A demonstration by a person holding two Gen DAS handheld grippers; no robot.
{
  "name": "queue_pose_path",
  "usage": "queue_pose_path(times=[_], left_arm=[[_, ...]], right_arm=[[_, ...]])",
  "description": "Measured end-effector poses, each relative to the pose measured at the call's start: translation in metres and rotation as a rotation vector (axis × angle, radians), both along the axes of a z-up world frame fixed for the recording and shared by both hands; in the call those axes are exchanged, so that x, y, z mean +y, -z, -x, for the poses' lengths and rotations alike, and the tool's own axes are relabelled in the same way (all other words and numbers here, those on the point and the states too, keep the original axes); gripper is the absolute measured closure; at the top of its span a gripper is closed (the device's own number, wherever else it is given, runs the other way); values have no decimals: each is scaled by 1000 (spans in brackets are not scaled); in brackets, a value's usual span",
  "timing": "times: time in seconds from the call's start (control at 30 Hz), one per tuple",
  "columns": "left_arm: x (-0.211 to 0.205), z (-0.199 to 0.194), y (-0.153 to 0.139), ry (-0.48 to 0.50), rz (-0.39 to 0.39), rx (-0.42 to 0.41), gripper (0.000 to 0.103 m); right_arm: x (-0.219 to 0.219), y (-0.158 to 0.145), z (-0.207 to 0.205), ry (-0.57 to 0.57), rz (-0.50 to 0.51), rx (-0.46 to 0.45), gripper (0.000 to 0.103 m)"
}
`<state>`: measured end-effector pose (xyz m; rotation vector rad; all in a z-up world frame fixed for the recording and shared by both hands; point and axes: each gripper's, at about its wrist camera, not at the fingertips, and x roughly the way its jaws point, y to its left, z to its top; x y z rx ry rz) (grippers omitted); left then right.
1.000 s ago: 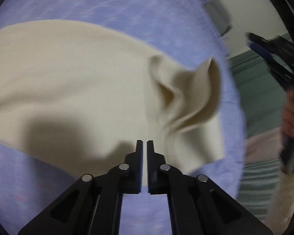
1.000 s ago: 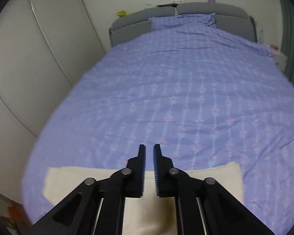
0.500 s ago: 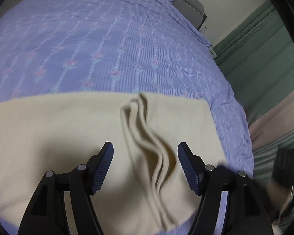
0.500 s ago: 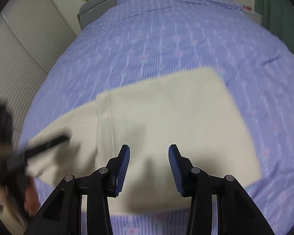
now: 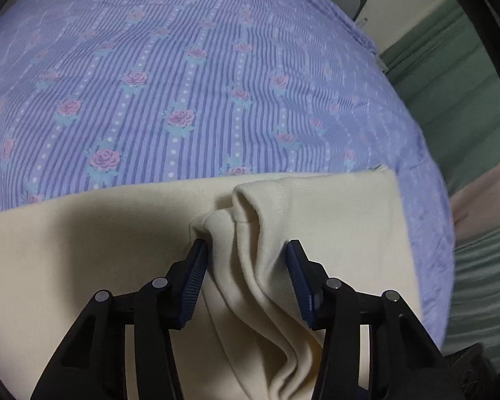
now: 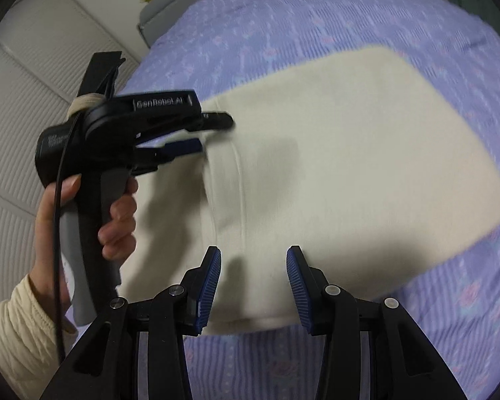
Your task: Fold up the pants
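**Both grippers over the cream pants, jaws apart**

Jaws on both grippers stand apart. On the left gripper (image 5: 246, 260) they have just been closing in from a wider gape, and a raised ridge of cloth stands between the blue pads (image 5: 196, 276); the left pad lies against a fold of it, the right pad is at the ridge's other flank, but whether they press the cloth I cannot tell — it looks loose between them. On the right gripper (image 6: 253, 266) the jaws are open over flat fabric, with nothing pinched.

Cream pants (image 5: 93, 233) lie folded on a bed (image 5: 183, 66) with a purple striped cover printed with pink roses. In the left wrist view they fill the near half of the picture, their far edge running straight across the cover and their right corner near the bed's right side. A bunched ridge (image 5: 250, 206) rises in the middle and trails back toward the camera in soft waves.

In the right wrist view the pants (image 6: 366, 140) spread as a broad pale slab, with a seam line running near to far left of centre. Its near edge sits just beyond the right gripper's tips, purple cover showing below. At the left a hand (image 6: 116, 220) in a cream sleeve (image 6: 13, 330) grips the other gripper's handle — its fingers reach onto the pants' left part. A white panelled wall (image 6: 23, 106) stands far left, a grey headboard (image 6: 163, 10) at the bed's far end.
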<state>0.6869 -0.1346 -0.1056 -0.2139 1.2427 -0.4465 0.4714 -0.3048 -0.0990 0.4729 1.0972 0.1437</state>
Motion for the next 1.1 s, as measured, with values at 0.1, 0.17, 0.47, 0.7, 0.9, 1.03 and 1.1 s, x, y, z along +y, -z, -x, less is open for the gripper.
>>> queue_pose_path(times=[0.1, 0.17, 0.47, 0.7, 0.9, 1.03, 1.1], left_arm=[[2, -1, 4, -11, 22, -6, 57], [11, -4, 7, -67, 70, 13, 65], [22, 14, -62, -44, 203, -122, 91], [47, -7, -13, -86, 65, 16, 91], [43, -5, -15, -49, 17, -7, 91], [30, -10, -3, -13, -48, -10, 90], [27, -10, -2, 1, -57, -11, 90]], right_arm=[[1, 2, 1, 4, -6, 2, 60], [2, 4, -1, 22, -14, 15, 60], [14, 2, 4, -79, -11, 39, 60], [29, 27, -2, -98, -92, 138, 59], [40, 30, -8, -125, -38, 132, 57], [47, 29, -8, -186, 21, 134, 54], [50, 28, -11, -197, 37, 132, 51]])
